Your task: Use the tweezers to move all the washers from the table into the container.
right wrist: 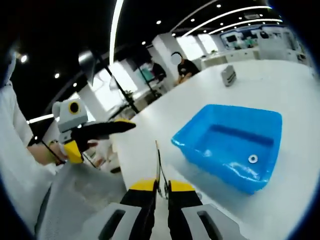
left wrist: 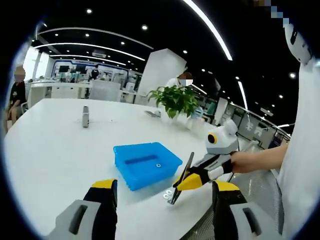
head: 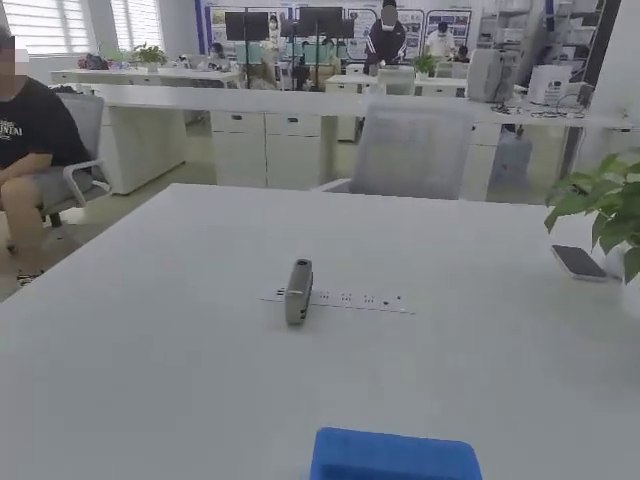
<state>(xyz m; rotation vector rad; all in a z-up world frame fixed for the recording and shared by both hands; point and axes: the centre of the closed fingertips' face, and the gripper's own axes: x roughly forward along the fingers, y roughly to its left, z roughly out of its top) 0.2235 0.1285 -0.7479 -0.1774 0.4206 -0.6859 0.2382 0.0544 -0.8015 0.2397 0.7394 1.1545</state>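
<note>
A potted plant [left wrist: 175,100] and a grey device [head: 298,291] stand beyond my blue container [right wrist: 220,167], nothing blocking it; one washer [right wrist: 253,159] lies inside, loose washers [left wrist: 167,194] on the table [left wrist: 55,145] beside it; my right gripper [right wrist: 162,186] pinches the tweezers [right wrist: 158,162]; my left gripper [left wrist: 165,186] gapes wide.

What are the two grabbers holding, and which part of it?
The right gripper pinches the tweezers partway along between its fingers, thin tips sticking out in front. The left gripper is open, holding nothing.
</note>
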